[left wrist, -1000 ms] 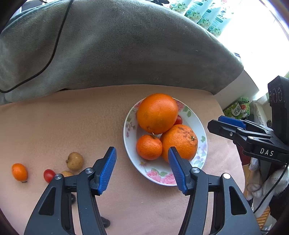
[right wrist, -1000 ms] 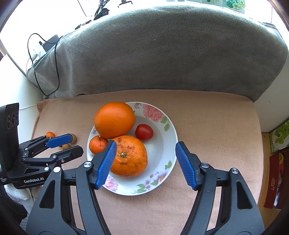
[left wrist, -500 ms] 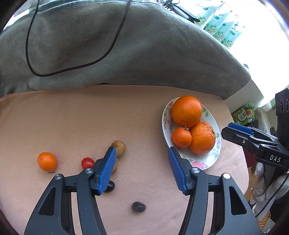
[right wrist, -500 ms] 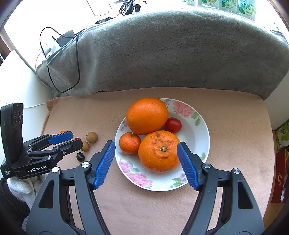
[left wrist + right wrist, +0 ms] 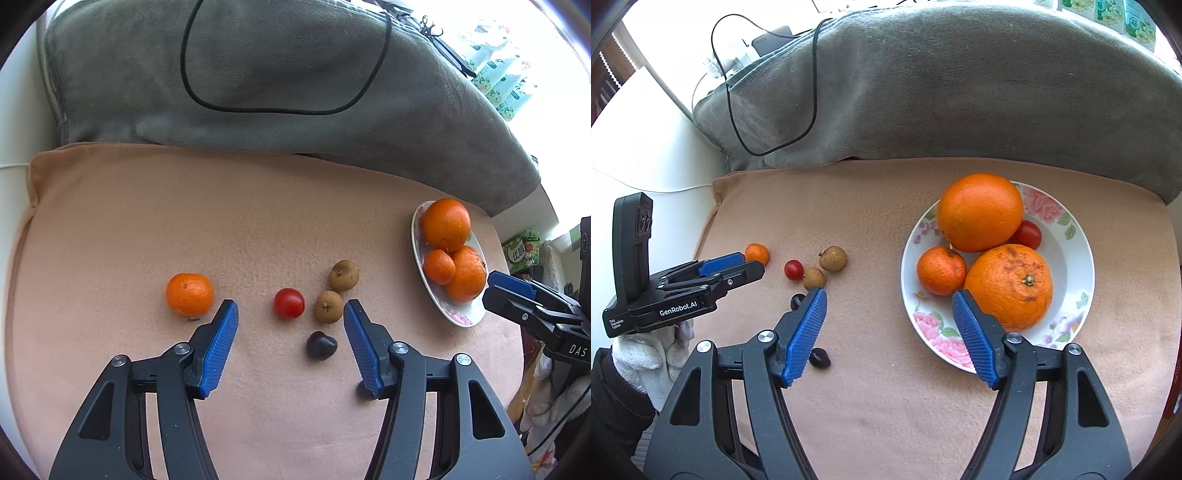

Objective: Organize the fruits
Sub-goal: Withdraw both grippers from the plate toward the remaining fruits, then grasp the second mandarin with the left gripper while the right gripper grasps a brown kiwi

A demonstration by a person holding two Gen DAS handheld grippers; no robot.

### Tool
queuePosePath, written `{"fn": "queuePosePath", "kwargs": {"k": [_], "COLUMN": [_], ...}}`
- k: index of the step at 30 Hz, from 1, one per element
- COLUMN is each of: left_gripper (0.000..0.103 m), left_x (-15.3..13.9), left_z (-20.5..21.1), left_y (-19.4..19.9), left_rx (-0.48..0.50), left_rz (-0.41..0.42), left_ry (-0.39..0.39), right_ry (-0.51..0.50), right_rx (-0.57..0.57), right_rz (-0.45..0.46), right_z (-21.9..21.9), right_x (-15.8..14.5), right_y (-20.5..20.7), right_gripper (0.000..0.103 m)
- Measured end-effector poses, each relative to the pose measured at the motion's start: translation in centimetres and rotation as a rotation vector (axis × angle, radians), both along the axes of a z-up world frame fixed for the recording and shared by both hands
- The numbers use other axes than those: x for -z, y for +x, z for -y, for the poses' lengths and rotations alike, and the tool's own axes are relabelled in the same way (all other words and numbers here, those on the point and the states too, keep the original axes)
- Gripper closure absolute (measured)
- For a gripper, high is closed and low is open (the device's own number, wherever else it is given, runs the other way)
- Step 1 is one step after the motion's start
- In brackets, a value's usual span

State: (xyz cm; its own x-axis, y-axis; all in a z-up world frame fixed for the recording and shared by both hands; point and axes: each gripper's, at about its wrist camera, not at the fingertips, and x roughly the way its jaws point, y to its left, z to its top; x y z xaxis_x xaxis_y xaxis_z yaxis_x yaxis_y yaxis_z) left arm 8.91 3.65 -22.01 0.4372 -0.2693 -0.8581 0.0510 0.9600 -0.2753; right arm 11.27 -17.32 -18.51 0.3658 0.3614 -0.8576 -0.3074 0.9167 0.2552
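Two hand-held claws hover over a counter draped in a peach-coloured cloth (image 5: 229,221), with a grey blanket (image 5: 280,74) heaped along its far edge. The left claw (image 5: 291,314) stands with its blue pads apart and nothing between them, poised above a loose cluster of small fruit: a cherry tomato (image 5: 289,303), two brown longans (image 5: 328,306) touching each other, and a dark plum-like fruit (image 5: 321,345) nearest the camera. A small mandarin (image 5: 190,294) sits alone, just left of the claw's left pad. The right claw (image 5: 889,312) is likewise apart and empty, its right pad above the near rim of a flowered plate (image 5: 1071,266) that holds two large oranges (image 5: 979,212), a small mandarin and a tomato. A white-gloved hand (image 5: 650,350) grips the left tool.
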Motion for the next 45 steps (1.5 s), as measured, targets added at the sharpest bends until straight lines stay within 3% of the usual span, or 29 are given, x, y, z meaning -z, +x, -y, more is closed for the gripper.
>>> {"fn": "queuePosePath", "kwargs": {"k": [12, 24, 29, 45], "left_gripper": [0.044, 0.052, 0.057, 0.057], "left_x": [1.2, 2.9, 3.3, 4.4], "left_z": [-4.3, -5.7, -6.0, -6.6], "left_y": [-0.7, -0.2, 0.2, 1.8], "left_rx": [-0.062, -0.050, -0.044, -0.028], "left_rz": [-0.011, -0.028, -0.030, -0.040], "left_ry": [-0.018, -0.052, -0.061, -0.065], "right_ry": [0.072, 0.107, 0.114, 0.104], "right_rx": [-0.035, -0.042, -0.014, 0.001], "right_rz": [-0.086, -0.194, -0.224, -0.256], "right_z": [-4.3, -8.4, -9.0, -10.0], "right_x": [2.7, 6.6, 8.0, 9.8], "right_y": [1.2, 2.7, 3.2, 3.9], "right_gripper": [0.030, 0.053, 0.055, 0.061]}}
